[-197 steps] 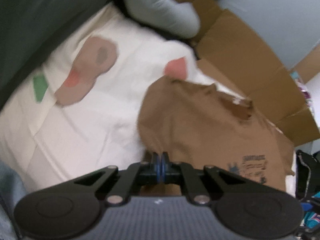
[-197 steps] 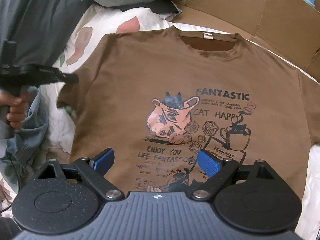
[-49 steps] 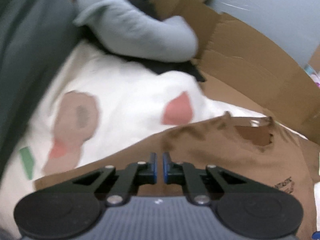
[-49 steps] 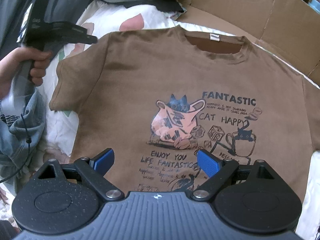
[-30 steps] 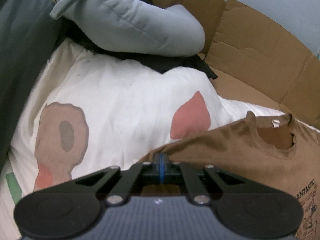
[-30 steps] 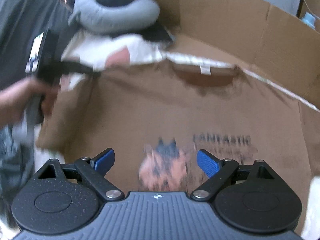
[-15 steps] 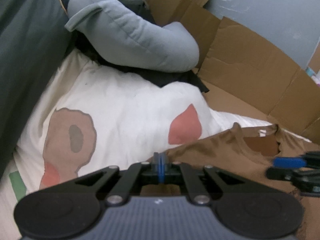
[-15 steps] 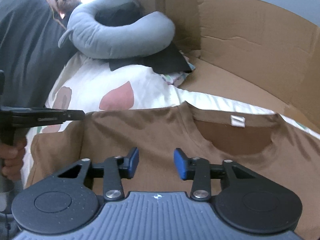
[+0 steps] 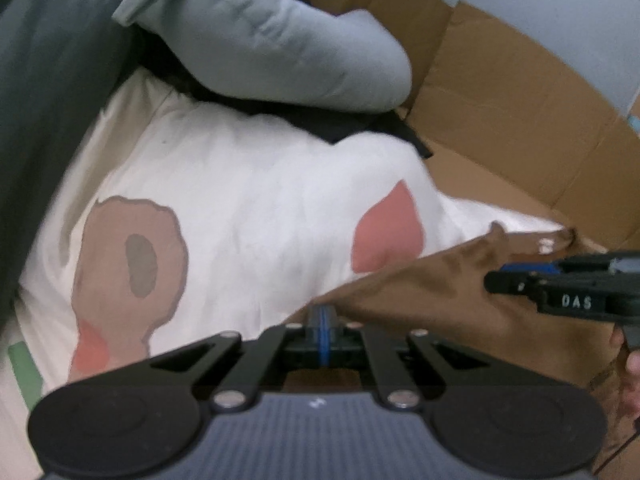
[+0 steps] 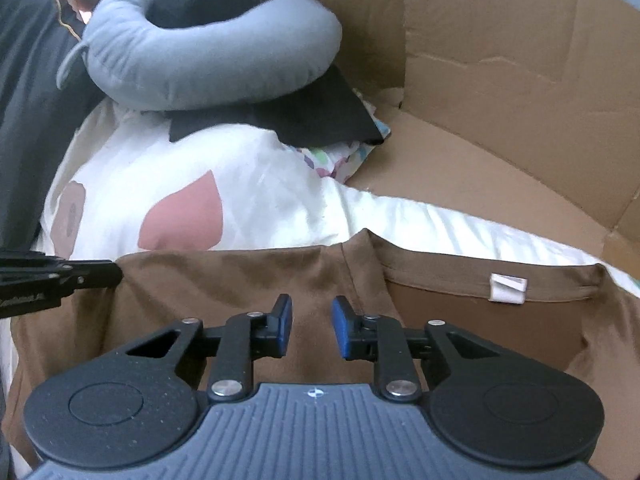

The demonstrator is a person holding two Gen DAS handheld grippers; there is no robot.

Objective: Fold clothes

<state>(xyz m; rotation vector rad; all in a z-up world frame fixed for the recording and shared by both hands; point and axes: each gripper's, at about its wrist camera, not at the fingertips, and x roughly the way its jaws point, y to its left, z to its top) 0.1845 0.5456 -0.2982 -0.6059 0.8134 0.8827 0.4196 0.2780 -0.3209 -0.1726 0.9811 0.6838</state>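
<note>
Between the pads of the right hand-held gripper (image 10: pixel 311 330), whose jaws have just been closing and stand short of a clamp, lies the shoulder of the brown T-shirt (image 10: pixel 240 280), spread on the bed beside its collar; a second top-edge grip seems imminent. Left hand-held gripper (image 9: pixel 321 330) is clenched on the other shoulder. Ahead, the grey neck pillow (image 10: pixel 208 60) and cardboard box (image 10: pixel 500 80) limit room for the fold.

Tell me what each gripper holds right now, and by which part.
The left gripper is shut on the brown T-shirt at its shoulder edge. The right gripper holds nothing yet: its jaws have been closing over the shirt beside the collar, a gap still between them.
</note>
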